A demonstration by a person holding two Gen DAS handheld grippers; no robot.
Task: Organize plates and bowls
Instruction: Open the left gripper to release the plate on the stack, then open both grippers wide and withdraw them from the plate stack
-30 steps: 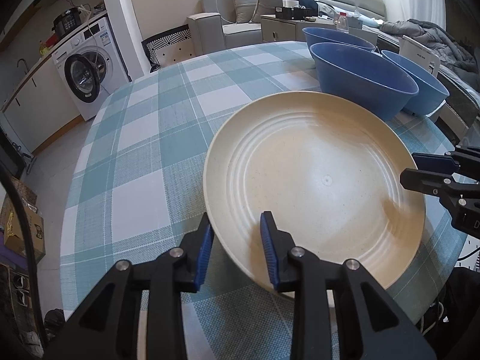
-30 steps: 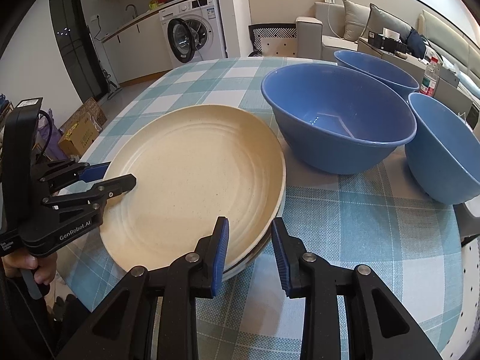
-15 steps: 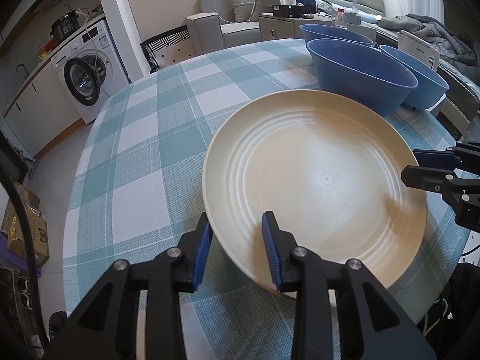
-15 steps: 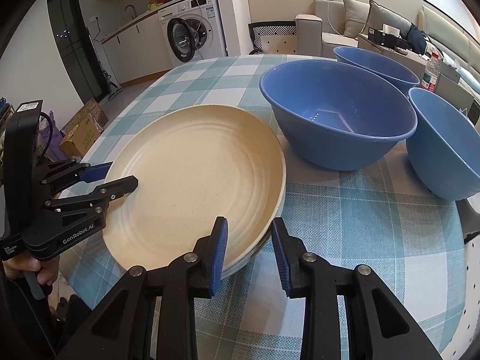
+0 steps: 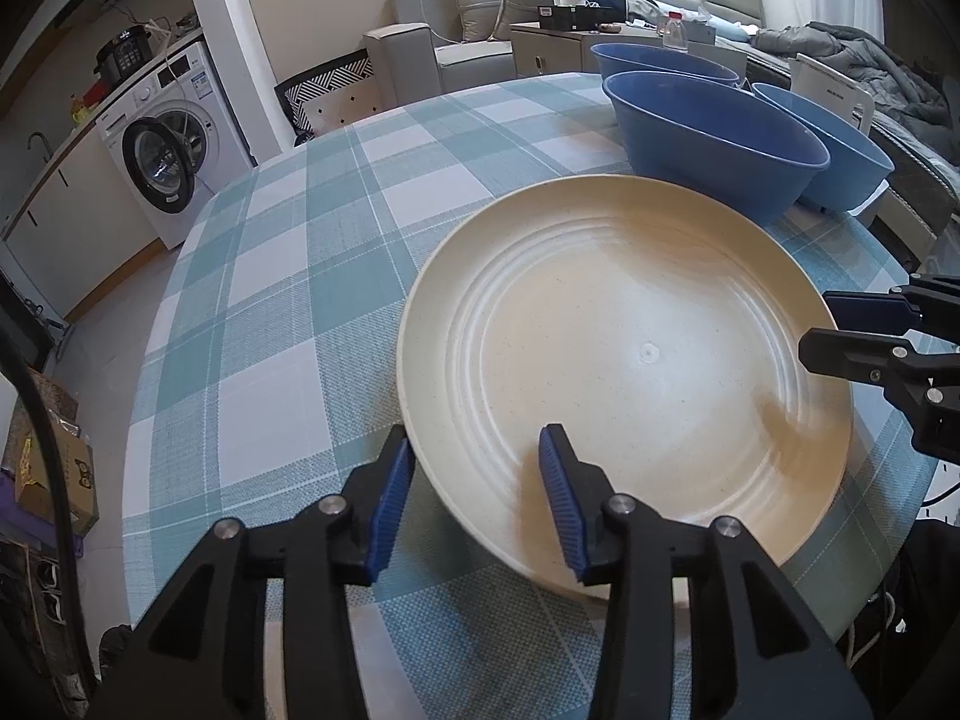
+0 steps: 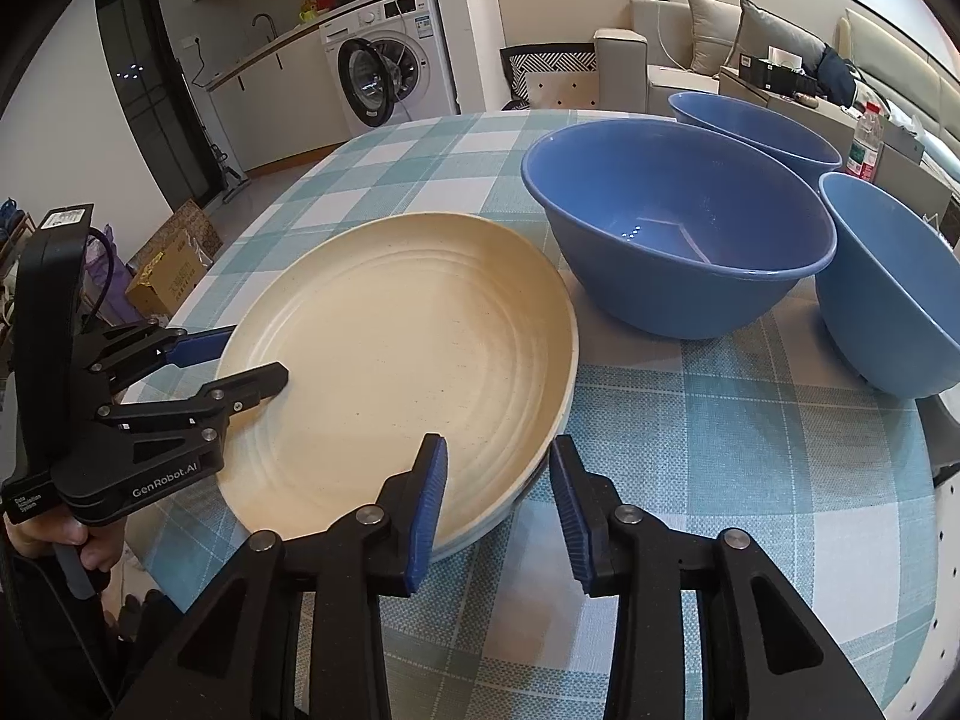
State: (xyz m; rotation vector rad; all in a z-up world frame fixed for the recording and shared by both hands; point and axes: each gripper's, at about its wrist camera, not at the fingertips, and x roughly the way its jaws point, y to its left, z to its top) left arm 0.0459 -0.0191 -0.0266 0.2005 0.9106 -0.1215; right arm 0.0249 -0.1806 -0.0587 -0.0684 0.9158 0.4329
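The cream plate now lies on top of another plate (only the lower one's rim shows) on the checked worktop, so the plates look stacked. The left gripper and right gripper have just been opening; their fingers straddle the rim, released. The three blue bowls, just beside the stack, stand separately, not yet nested.

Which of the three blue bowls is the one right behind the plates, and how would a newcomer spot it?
On the round table with the teal checked cloth, find the cream plate stack at the near edge. The bowl sits just past the stack's far rim. It is the middle of the three, nearest the plates, with another bowl behind and a lighter blue one beside it.
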